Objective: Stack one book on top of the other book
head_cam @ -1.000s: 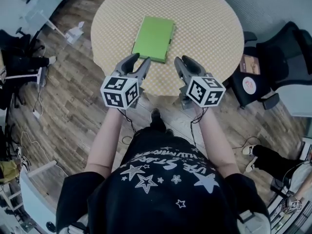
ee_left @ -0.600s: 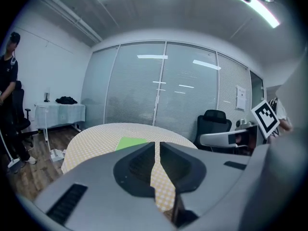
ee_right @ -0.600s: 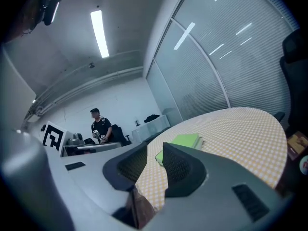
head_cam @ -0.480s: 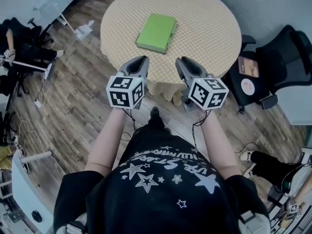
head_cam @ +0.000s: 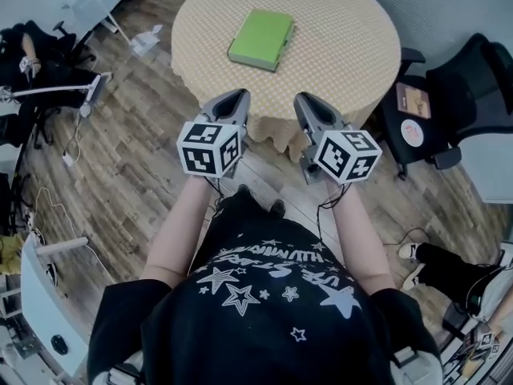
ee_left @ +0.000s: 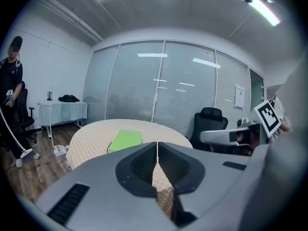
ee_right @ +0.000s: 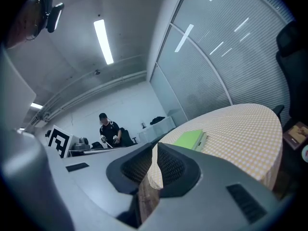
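Observation:
A green book (head_cam: 260, 38) lies flat on the round table (head_cam: 345, 22) with its yellow checked cloth; it also shows as the green book (ee_left: 125, 139) and the green book (ee_right: 190, 138). A pale edge runs along its right side; whether another book lies under it I cannot tell. My left gripper (head_cam: 236, 96) hangs off the table's near edge, over the wood floor, shut and holding nothing. My right gripper (head_cam: 304, 100) is level with it, also off the table. Its jaws are closing, tips almost together, nothing between them. Both point toward the book.
A black office chair (head_cam: 473, 79) and a low stand with papers (head_cam: 410, 119) are right of the table. A person (ee_left: 12, 105) stands at the far left beside a white side table (ee_left: 62, 107). Cables lie on the wood floor (head_cam: 120, 159).
Both grippers have drawn back from the table's edge toward my body. Their jaws, apart a second ago, have come together. The book stays where it was.

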Demonstrator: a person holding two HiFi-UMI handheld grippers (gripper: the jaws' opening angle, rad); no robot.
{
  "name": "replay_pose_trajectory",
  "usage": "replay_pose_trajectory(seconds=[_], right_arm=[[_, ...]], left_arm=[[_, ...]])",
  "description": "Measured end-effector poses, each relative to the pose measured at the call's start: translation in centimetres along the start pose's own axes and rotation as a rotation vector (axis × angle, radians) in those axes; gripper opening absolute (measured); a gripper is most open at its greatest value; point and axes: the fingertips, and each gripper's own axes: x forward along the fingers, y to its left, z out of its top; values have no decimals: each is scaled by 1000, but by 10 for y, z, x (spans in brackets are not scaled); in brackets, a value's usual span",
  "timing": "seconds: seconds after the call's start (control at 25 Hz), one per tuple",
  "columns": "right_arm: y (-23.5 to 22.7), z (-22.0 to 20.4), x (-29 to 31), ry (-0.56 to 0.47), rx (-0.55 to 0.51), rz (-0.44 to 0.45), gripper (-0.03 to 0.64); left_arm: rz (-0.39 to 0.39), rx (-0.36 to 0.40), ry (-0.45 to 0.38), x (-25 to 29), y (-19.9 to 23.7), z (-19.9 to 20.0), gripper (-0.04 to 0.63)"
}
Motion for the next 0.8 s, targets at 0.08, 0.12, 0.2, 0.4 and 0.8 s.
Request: replay_pose_trajectory(seconds=[0.08, 0.12, 0.2, 0.4, 0.8], right_arm=[[7, -2, -1, 8, -15, 3, 48], [9, -2, -2, 8, -24, 4, 46], [11, 1, -2, -2, -36, 4, 43], [23, 2, 3, -2, -55, -19, 38], [114, -31, 36, 42, -103, -6, 34]], left_arm=[[-10, -1, -2, -1, -1, 0, 15], [-16, -2, -6, -1, -2, 1, 15], [-31, 0, -14, 0, -4, 3, 15], [-58, 6, -24, -9, 0, 5, 15], [-60, -11, -41, -84, 50, -2, 15]])
